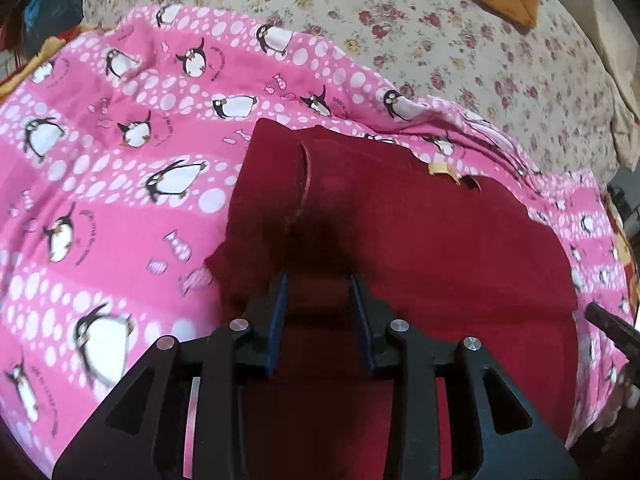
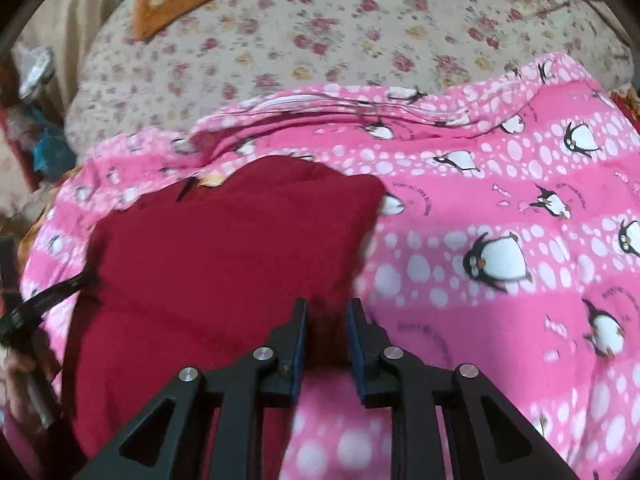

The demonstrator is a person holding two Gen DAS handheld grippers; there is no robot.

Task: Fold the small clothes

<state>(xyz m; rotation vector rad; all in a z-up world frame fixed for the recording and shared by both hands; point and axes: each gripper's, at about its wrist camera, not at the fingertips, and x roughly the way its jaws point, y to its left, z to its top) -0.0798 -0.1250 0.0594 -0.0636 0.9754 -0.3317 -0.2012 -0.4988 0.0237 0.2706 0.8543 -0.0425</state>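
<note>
Red garment (image 1: 400, 232) between both grippers' jaws.

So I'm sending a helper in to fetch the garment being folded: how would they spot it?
Find the pink penguin-print sheet spread over the floral bedding. The dark red garment lies on that sheet. It is the only plain fabric there, with no print.

Black gripper (image 1: 320, 284) frames, blue-padded jaws, silver screws.
</note>
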